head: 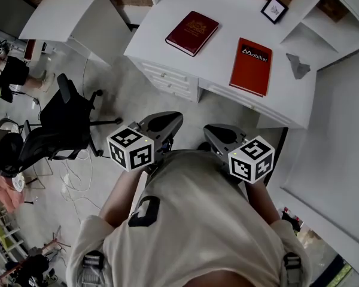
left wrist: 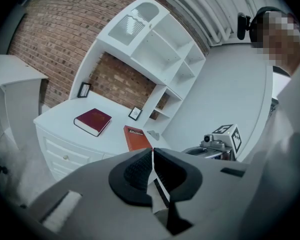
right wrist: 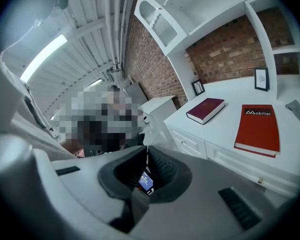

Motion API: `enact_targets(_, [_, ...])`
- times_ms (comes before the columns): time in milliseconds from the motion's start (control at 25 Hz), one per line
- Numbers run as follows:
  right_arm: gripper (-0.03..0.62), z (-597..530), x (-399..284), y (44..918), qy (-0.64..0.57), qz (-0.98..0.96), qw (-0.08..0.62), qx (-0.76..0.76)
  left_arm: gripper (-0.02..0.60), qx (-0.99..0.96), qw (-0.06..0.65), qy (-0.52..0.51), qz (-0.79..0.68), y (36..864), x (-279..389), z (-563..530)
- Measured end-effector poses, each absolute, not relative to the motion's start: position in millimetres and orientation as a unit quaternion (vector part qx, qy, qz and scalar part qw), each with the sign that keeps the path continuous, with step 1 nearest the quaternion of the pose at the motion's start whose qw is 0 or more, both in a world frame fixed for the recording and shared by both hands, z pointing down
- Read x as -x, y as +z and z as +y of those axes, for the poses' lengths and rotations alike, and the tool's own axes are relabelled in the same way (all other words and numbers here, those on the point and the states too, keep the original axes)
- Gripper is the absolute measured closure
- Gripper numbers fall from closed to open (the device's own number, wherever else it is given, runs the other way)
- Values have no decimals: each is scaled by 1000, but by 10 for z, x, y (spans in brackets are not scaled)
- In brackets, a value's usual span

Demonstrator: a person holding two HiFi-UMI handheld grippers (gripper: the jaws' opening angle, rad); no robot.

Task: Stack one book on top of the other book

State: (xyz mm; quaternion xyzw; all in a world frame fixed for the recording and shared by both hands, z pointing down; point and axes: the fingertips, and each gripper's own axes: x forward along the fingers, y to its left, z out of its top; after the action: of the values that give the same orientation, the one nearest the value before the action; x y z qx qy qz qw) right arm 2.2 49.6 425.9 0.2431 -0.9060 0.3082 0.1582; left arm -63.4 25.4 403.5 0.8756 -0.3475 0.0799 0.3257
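Observation:
Two books lie flat and apart on the white desk (head: 227, 17). The dark red book (head: 192, 33) is on the left and the orange-red book (head: 251, 66) on the right. Both also show in the left gripper view as the dark red book (left wrist: 93, 121) and the orange-red book (left wrist: 136, 137), and in the right gripper view as the dark red book (right wrist: 206, 109) and the orange-red book (right wrist: 258, 129). My left gripper (head: 167, 119) (left wrist: 153, 151) and right gripper (head: 218, 130) (right wrist: 146, 149) hang side by side well short of the desk, over the floor. Both have their jaws together and hold nothing.
A small picture frame (head: 274, 8) and a crumpled grey scrap (head: 298, 65) sit on the desk's right part, under white shelves (head: 323, 17). Drawers (head: 167, 76) face me. A black office chair (head: 60, 130) stands at the left, and another white table (head: 72, 11) at the far left.

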Motion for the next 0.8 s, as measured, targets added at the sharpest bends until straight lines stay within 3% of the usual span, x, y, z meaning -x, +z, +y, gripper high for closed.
enact_targets(800, [588, 80, -714, 4400, 346, -893, 126, -259, 569, -873, 318, 114, -352, 4161, 100, -251])
